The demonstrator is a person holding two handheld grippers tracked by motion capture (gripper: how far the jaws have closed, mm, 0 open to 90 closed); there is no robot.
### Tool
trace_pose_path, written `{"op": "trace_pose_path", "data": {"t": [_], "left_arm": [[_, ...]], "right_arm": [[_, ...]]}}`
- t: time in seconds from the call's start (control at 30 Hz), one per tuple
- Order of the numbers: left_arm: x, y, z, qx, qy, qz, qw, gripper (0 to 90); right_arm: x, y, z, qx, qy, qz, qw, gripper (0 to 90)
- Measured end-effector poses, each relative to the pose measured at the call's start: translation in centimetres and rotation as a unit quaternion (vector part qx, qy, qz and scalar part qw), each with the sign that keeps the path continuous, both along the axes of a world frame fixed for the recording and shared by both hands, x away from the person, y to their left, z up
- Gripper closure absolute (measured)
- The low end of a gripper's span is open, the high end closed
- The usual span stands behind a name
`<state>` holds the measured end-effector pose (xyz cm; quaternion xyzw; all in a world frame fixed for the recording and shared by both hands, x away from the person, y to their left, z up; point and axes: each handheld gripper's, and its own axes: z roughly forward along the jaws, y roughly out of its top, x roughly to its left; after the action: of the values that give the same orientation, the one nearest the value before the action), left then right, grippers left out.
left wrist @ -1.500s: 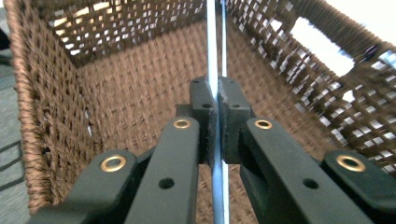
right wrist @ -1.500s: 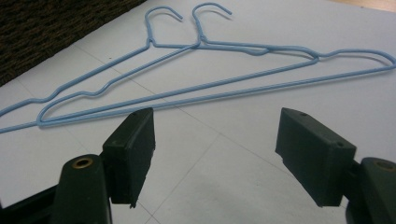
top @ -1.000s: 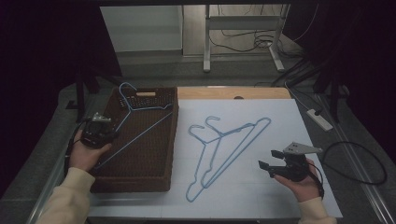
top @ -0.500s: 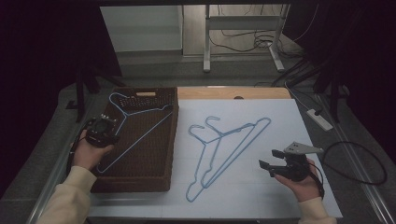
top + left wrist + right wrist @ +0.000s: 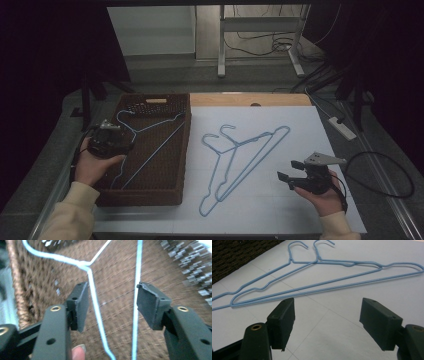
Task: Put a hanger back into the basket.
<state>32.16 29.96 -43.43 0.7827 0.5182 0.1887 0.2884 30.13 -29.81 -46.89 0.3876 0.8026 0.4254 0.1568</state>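
A light blue wire hanger [image 5: 145, 145] lies in the dark brown woven basket [image 5: 150, 200] at the left. Two more light blue hangers [image 5: 240, 160] rest on the white sheet [image 5: 280, 220], which carries faint grid lines. Both grippers are black, the right gripper [image 5: 292, 175] topped by a grey plate

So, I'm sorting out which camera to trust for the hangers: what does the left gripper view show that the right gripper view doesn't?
The left gripper view shows the brown woven basket with one blue wire hanger lying in it. The left gripper has just been opening, and the wire runs between its pads without being pressed. The right gripper view shows two blue hangers overlapping on the white table sheet, beyond the open right gripper, which touches neither. Both views show black jaws standing apart, and thin blue wire hangers.
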Motion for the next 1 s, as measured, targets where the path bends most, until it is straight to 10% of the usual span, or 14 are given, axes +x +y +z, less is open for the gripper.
{"op": "trace_pose_path", "data": {"t": [0.1,0.47,1.0], "left_arm": [[-1.2,-0.2,0.9,-0.042,-0.024,-0.023,0.9986,39.9],[-4.9,-3.0,2.8,-0.094,-0.075,-0.088,0.9889,36.7],[-6.9,-5.8,2.2,-0.119,-0.12,-0.12,0.9783,34.9]], "right_arm": [[0.0,0.0,0.0,0.0,0.002,0.0,1.0,28.8],[0.1,0.0,-0.1,0.0,0.005,0.004,1.0,28.8],[0.4,0.1,-0.1,-0.001,0.005,0.004,1.0,28.9]]}}
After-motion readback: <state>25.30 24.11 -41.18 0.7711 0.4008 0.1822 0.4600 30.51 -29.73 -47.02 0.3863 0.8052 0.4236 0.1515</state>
